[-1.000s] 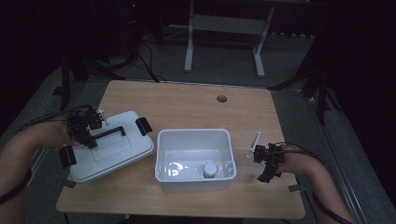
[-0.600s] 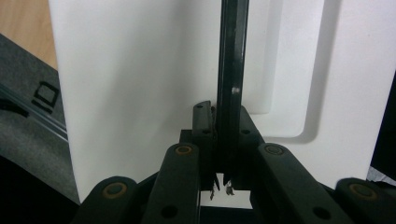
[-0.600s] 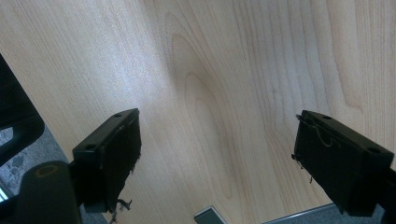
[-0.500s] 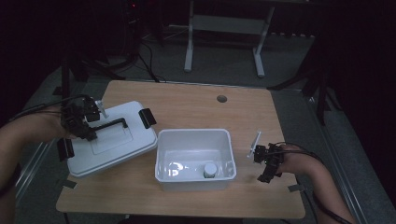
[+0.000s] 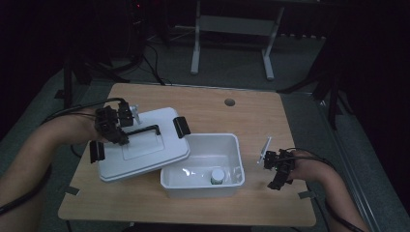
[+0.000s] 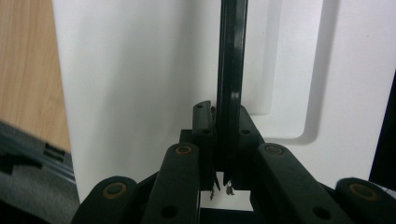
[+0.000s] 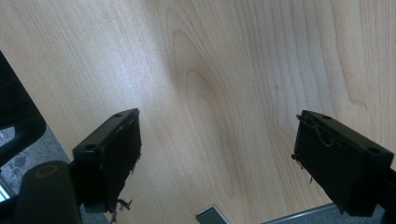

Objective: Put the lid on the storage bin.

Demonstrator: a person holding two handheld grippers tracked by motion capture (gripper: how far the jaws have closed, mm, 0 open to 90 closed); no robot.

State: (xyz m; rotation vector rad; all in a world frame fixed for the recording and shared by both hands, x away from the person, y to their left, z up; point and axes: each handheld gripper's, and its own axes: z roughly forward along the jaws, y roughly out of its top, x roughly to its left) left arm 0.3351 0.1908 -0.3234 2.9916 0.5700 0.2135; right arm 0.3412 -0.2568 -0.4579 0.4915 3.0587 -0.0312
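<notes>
White lid (image 5: 145, 147) now higher and nearer the tub (image 5: 203, 164), its handle (image 6: 232, 70) clamped in left claw (image 5: 112, 126); right claw (image 7: 219, 154) agape, empty.

White lid (image 5: 145, 145); black handle (image 5: 142, 130).

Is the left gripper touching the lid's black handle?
Touching: in the left gripper view, the left gripper pads press both sides of the handle of the white lid.
</notes>
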